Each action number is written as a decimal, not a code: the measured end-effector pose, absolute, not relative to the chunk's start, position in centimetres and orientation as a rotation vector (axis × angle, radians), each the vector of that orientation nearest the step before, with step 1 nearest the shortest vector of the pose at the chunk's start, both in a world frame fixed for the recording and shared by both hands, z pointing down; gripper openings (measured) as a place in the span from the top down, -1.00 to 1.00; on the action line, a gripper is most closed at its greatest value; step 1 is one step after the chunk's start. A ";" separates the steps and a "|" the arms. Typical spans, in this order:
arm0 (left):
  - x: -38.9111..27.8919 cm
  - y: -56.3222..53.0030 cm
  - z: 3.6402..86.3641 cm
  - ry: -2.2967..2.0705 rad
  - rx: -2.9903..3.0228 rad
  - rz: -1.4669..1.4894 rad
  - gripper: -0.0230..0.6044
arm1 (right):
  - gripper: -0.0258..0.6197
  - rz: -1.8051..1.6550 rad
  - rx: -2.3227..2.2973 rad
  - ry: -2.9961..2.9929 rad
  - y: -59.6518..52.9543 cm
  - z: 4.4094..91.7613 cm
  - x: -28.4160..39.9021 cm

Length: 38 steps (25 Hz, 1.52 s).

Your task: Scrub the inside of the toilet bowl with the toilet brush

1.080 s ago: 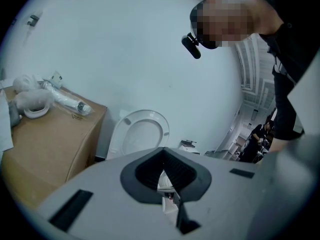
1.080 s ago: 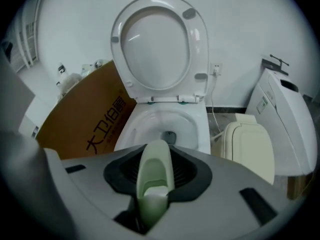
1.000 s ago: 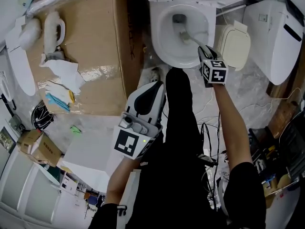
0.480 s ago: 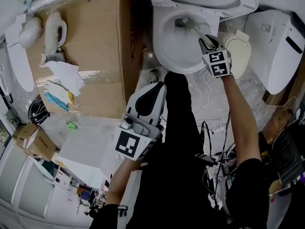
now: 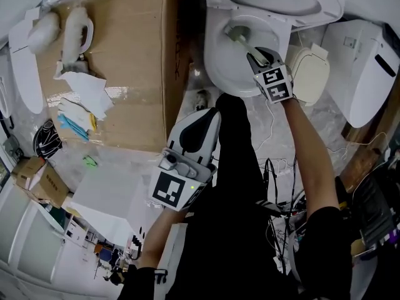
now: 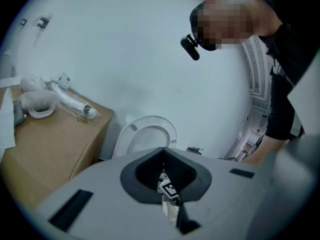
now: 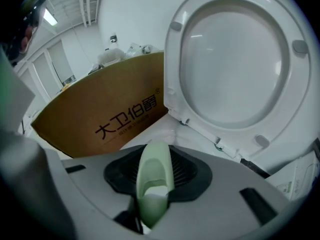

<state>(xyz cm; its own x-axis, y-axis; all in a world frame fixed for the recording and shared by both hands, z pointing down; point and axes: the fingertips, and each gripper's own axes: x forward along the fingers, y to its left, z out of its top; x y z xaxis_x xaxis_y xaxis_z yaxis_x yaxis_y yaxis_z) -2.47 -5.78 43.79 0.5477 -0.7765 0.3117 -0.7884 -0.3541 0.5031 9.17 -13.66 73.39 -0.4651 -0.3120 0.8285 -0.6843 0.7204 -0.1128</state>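
Observation:
The white toilet bowl is at the top middle of the head view, its seat and lid raised. The toilet brush has a pale green handle, and its head is down inside the bowl, toward the back. My right gripper hangs over the bowl's right rim, shut on the brush handle. My left gripper stays low beside the person's leg, away from the bowl. Its dark pads meet with nothing between them.
A big cardboard box with white parts and rags on top stands left of the toilet. A cream lid and a white seat unit lie on the right. Cables trail on the floor by the person's dark leg.
My right gripper has pushed the brush from the middle of the bowl toward its back and shifted slightly left. The left gripper has stayed where it was.

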 end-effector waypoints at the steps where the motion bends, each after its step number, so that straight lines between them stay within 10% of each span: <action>1: -2.6 -5.4 43.6 -1.258 2.174 0.024 0.90 | 0.54 0.566 0.757 -2.075 -13.0 73.2 8.9; 38: -1.1 8.9 15.5 -1.127 2.620 -0.128 0.90 | 0.54 0.728 1.761 -2.186 11.9 26.7 19.1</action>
<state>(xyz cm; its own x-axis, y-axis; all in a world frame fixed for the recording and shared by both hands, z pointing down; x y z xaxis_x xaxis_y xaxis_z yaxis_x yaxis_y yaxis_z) -1.06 8.90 15.53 0.6908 -0.7224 0.0310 -0.6969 -0.6538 0.2946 19.08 11.92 26.73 -0.2446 -0.8421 0.4807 -0.9621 0.1493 -0.2281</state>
